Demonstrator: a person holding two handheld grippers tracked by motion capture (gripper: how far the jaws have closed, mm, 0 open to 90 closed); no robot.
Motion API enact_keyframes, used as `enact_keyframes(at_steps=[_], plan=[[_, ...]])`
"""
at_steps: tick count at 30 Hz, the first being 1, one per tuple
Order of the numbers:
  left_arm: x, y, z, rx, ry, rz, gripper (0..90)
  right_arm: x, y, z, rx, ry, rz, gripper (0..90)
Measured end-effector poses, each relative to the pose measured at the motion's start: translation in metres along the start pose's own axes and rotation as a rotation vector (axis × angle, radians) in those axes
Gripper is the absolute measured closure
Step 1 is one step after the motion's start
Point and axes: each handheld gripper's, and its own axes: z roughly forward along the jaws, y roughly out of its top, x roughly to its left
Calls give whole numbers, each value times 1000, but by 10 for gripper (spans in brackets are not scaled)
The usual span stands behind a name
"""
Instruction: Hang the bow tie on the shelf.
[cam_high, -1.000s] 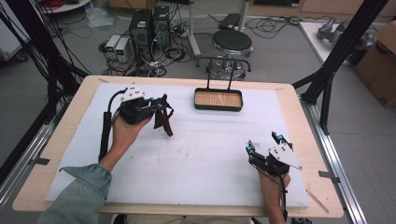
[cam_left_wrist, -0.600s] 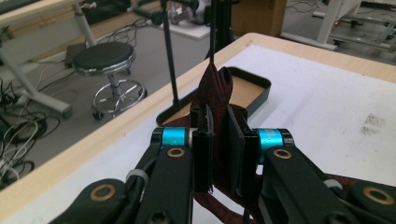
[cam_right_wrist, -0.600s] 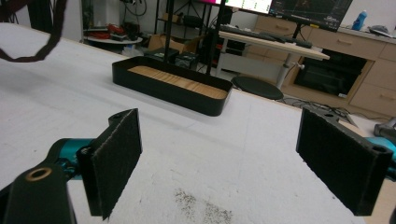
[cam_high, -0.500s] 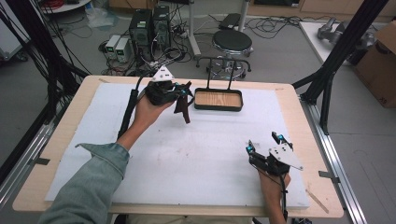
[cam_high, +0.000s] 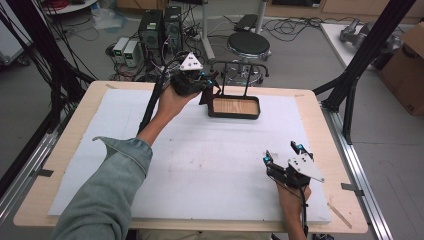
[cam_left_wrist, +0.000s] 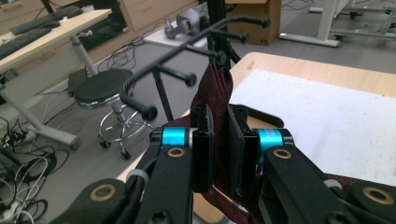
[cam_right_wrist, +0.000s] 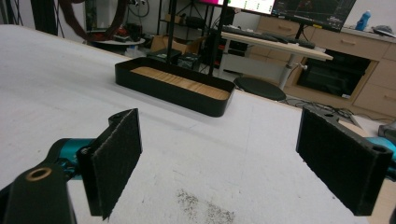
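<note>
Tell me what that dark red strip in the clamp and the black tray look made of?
The dark red strip looks like woven cloth: matte, finely speckled, folding limply between the left gripper jaws. The black tray seems matte metal or plastic with thin smooth walls; its floor looks like wood, with pale grain lines.

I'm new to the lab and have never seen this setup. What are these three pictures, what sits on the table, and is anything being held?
No robot here: a person holds hand-operated tongs in each hand. One camera looks down from above; the other two ride on the tongs. On the white mat stands a black rack with a wooden-bottomed tray and pegs. The left tongs are shut on a dark red cloth strip, raised by the rack's pegs. The right tongs rest open near the table's front edge, holding nothing.
</note>
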Motion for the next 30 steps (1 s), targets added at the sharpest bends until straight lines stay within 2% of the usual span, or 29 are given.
enact_keyframes(at_steps=[3, 5, 7, 10, 12, 13, 18, 22, 24, 30], plan=[[4, 6, 5, -7, -7, 18, 811, 0, 0, 0, 2, 0, 4, 134], [10, 11, 9, -14, 13, 25, 811, 0, 0, 0, 2, 2, 5, 134], [15, 14, 11, -19, 16, 13, 811, 0, 0, 0, 2, 3, 1, 133], [22, 19, 13, -28, 44, 2, 811, 0, 0, 0, 1, 8, -2, 134], [24, 20, 13, -28, 52, 9, 811, 0, 0, 0, 4, 11, 0, 134], [28, 22, 14, -27, 77, 11, 811, 0, 0, 1, 1, 11, -3, 134], [35, 19, 19, -6, 122, 12, 810, 0, 0, 1, 4, 15, -1, 134], [43, 14, 21, 0, 145, -13, 810, 0, 0, 1, 2, 17, 0, 134], [44, 13, 21, -8, 135, -22, 810, 0, 0, 1, 3, 17, 0, 134], [40, 13, 28, -16, 144, 5, 809, 0, 0, 1, 3, 20, 2, 134]])
